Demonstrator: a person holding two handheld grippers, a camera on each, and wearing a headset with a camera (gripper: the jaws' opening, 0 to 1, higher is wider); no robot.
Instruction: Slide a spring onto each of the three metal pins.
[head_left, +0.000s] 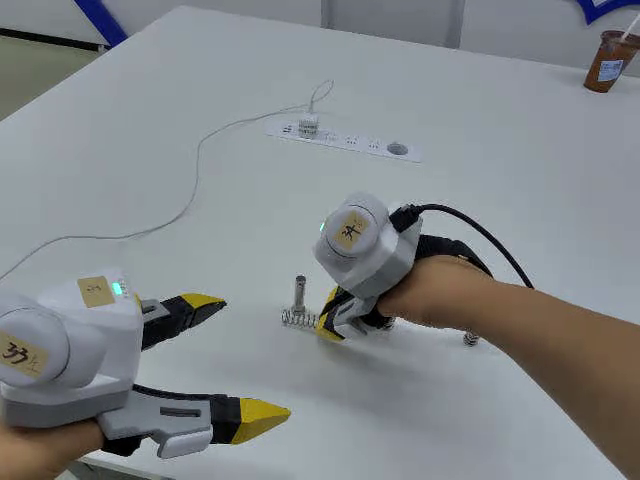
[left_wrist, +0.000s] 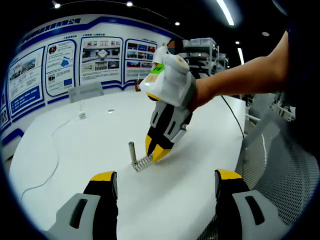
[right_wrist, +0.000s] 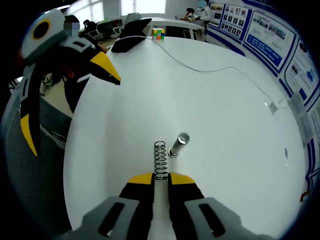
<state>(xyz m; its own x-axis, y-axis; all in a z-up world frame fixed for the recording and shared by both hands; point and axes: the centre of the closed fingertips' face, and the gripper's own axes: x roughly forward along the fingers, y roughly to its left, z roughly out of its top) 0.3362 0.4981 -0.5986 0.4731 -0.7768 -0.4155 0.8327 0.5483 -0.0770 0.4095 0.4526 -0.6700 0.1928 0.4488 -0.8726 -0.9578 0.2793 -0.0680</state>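
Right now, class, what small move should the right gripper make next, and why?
Probably lift the right gripper and tip the spring upright over the pin: the spring is pinched at one end, lying beside the standing pin, not yet on it.

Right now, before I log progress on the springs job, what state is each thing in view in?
pin: standing upright, bare, no spring on it.
spring: gripped at one end, beside the pin, not on it.
right gripper: shut on the spring.
left gripper: open, empty.
power strip: one plug in, near its end.
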